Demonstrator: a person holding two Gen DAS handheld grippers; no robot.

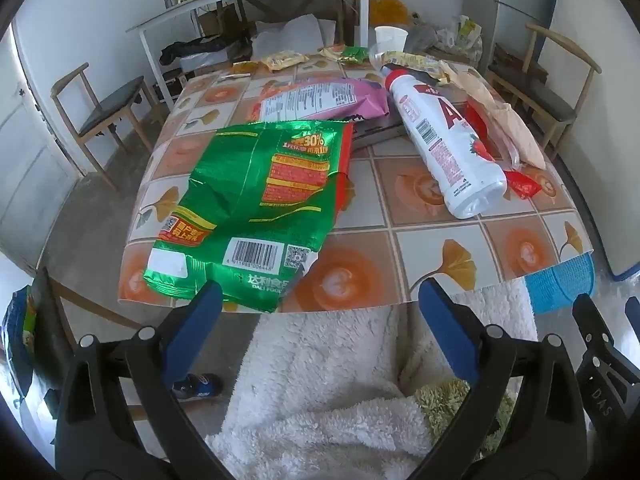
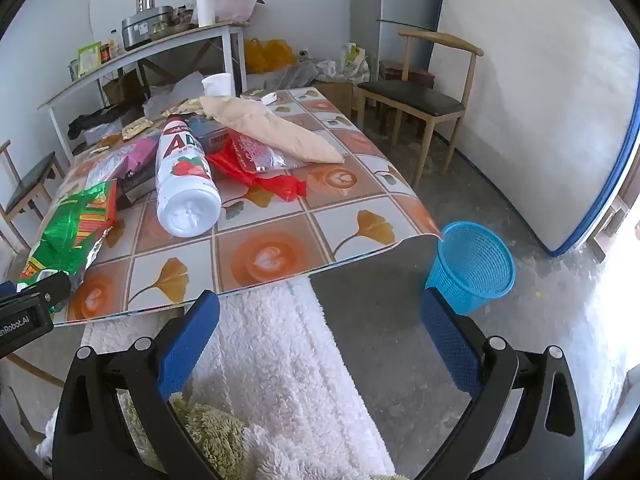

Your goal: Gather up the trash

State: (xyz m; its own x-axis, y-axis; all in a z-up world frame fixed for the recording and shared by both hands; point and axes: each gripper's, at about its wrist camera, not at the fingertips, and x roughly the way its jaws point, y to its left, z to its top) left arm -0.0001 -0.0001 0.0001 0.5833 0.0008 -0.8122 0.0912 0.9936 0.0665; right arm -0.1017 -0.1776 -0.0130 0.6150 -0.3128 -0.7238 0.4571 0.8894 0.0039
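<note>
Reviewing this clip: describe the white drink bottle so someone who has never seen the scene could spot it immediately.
Start at the table with the tiled ginkgo-leaf cloth. Near its middle, between the shiny green snack bag and a red plastic wrapper, the white bottle lies on its side, base toward the near edge. It is the only bottle there, with a red cap, red lettering and a strawberry picture.

On the table (image 1: 440,216) with the leaf-patterned tile cloth, the crumpled green foil snack bag (image 1: 256,200) lies at the near left corner, overhanging the edge. Behind it lies the pink snack bag (image 1: 320,98). To the right the white plastic bottle with red label (image 1: 440,140) lies on its side, base toward the near edge. Right of the bottle lie a red plastic wrapper (image 2: 256,172) and a beige paper bag (image 2: 272,130). The white paper cup (image 1: 390,38) stands at the far edge. The blue mesh plastic basket (image 2: 472,264) stands on the floor just beside the near right corner.
</note>
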